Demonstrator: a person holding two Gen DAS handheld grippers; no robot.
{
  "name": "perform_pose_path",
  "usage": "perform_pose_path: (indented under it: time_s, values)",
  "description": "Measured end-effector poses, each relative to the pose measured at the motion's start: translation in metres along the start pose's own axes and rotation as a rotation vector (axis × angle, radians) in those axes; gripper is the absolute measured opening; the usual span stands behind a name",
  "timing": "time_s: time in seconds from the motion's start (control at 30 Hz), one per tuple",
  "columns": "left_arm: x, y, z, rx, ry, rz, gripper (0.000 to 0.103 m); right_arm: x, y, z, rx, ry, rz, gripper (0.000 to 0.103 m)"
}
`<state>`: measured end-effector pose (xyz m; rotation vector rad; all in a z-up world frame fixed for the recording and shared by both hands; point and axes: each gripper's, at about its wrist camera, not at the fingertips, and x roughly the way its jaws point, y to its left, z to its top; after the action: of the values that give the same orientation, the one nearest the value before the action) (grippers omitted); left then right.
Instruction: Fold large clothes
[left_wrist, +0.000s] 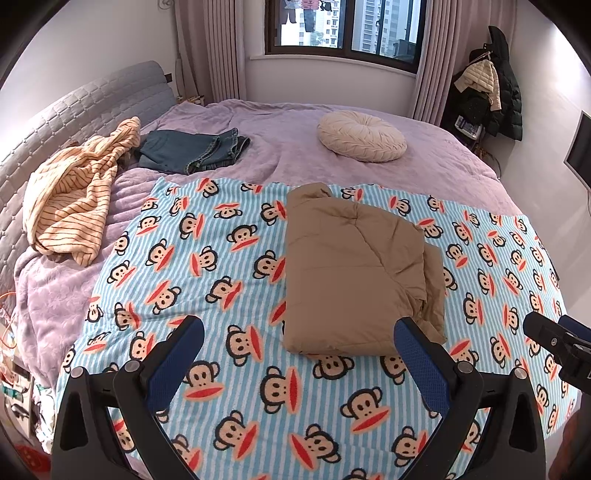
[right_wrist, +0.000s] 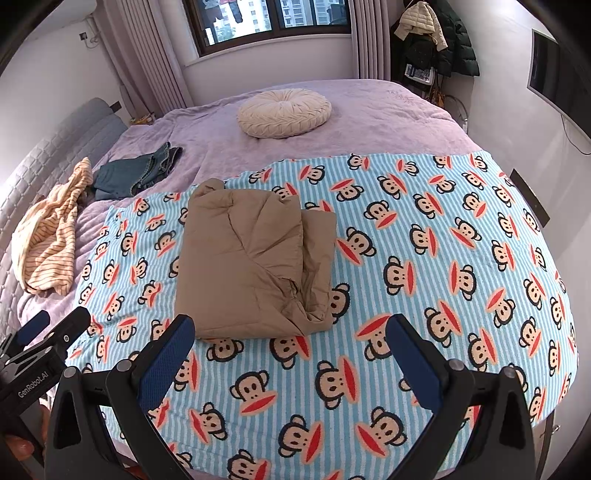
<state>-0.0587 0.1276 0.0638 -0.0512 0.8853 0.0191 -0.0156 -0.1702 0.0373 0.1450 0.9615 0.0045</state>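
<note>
A tan padded garment (left_wrist: 354, 269) lies folded into a neat rectangle on the blue striped monkey-print blanket (left_wrist: 207, 280); it also shows in the right wrist view (right_wrist: 251, 258). My left gripper (left_wrist: 299, 332) is open and empty, hovering just short of the garment's near edge. My right gripper (right_wrist: 290, 328) is open and empty, its left finger near the garment's near corner. Each gripper shows at the edge of the other's view: the right gripper (left_wrist: 554, 343), the left gripper (right_wrist: 48, 332).
A striped cream garment (left_wrist: 74, 195) lies crumpled at the left by the grey headboard (left_wrist: 74, 103). Folded jeans (left_wrist: 192, 149) and a round cream cushion (left_wrist: 362, 136) lie on the purple bedspread (left_wrist: 280, 147). Coats (left_wrist: 491, 92) hang in the far corner.
</note>
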Motion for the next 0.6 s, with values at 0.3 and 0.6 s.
perform_pose_path:
  time_s: [0.3,0.6]
  values:
    - [0.0003,0.0015,-0.0001,-0.002,0.0,-0.001,0.103,0.0002,0.0013,-0.0006,0.001,0.0,-0.001,0.103]
    - [0.0008,0.0023,0.0004,-0.001,-0.001,-0.001,0.103,-0.0003,0.002,-0.0003,0.0,0.001,0.0,0.103]
